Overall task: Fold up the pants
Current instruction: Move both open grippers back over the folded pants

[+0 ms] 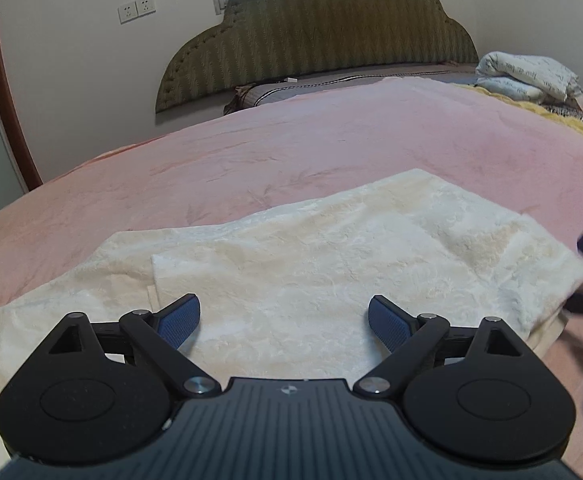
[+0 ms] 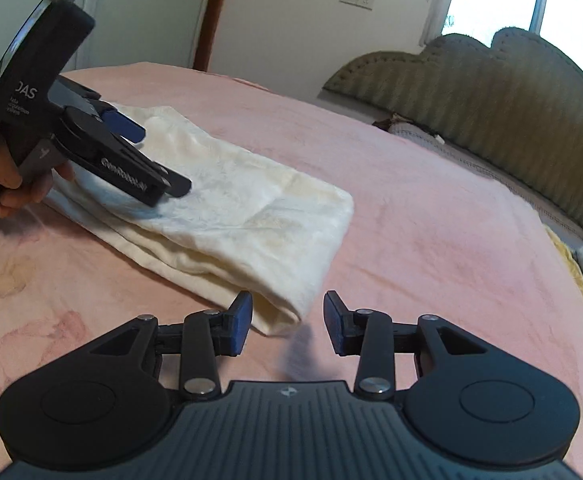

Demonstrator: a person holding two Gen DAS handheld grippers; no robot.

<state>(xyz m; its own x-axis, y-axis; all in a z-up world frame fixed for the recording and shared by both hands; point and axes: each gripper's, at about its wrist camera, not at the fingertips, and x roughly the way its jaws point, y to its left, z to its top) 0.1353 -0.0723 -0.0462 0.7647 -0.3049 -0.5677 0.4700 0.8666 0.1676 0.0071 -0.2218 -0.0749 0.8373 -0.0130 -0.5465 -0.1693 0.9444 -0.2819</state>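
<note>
Cream pants [image 2: 227, 208] lie beneath the tilted, wide-open left hand-held gripper [image 2: 147, 160].

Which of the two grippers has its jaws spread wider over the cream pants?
The left gripper: its blue pads stand far apart above the folded cream pants. The right gripper shows a much narrower gap.

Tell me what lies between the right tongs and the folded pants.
Nothing. In the right wrist view the open right tongs sit right at the pants' near corner; only bare pink blanket shows between the pads.
</note>
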